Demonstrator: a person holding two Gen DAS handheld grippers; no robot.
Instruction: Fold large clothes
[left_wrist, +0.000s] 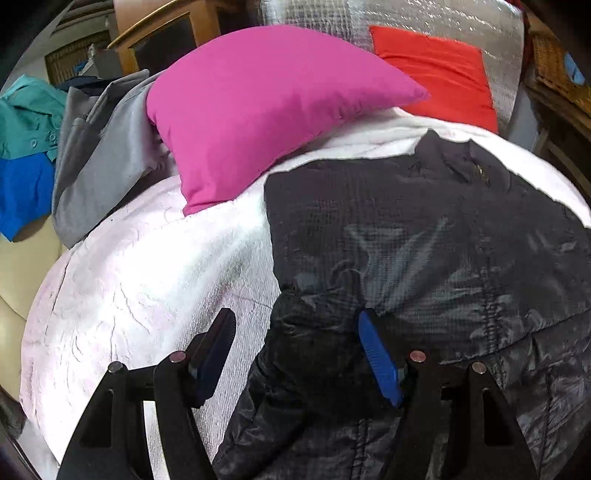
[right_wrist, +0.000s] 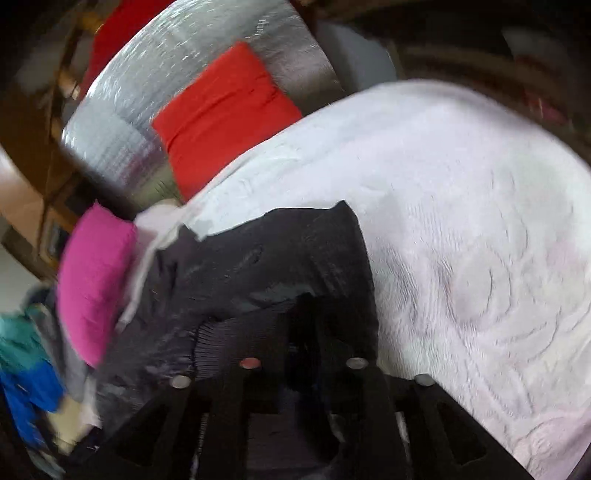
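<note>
A black quilted jacket (left_wrist: 424, 236) lies spread on a white textured bedspread (left_wrist: 140, 273), collar toward the far side. My left gripper (left_wrist: 297, 332) hangs low over the jacket's near left edge. Its jaws stand open: one blue pad is over the bedspread, the other rests against the black fabric, and a bunched fold lies between them. The right wrist view is blurred. There my right gripper (right_wrist: 303, 332) sits over the jacket (right_wrist: 266, 258) near a ribbed knit part (right_wrist: 221, 332). Its fingertips are lost in the dark fabric, so its state does not show.
A pink pillow (left_wrist: 266, 107) lies at the jacket's far left, with a red cushion (left_wrist: 439, 74) against a silver foil panel (left_wrist: 332, 22) behind. Grey (left_wrist: 99, 166), teal (left_wrist: 26, 118) and blue (left_wrist: 22, 192) garments pile at the left. Wooden furniture (left_wrist: 155, 33) stands beyond.
</note>
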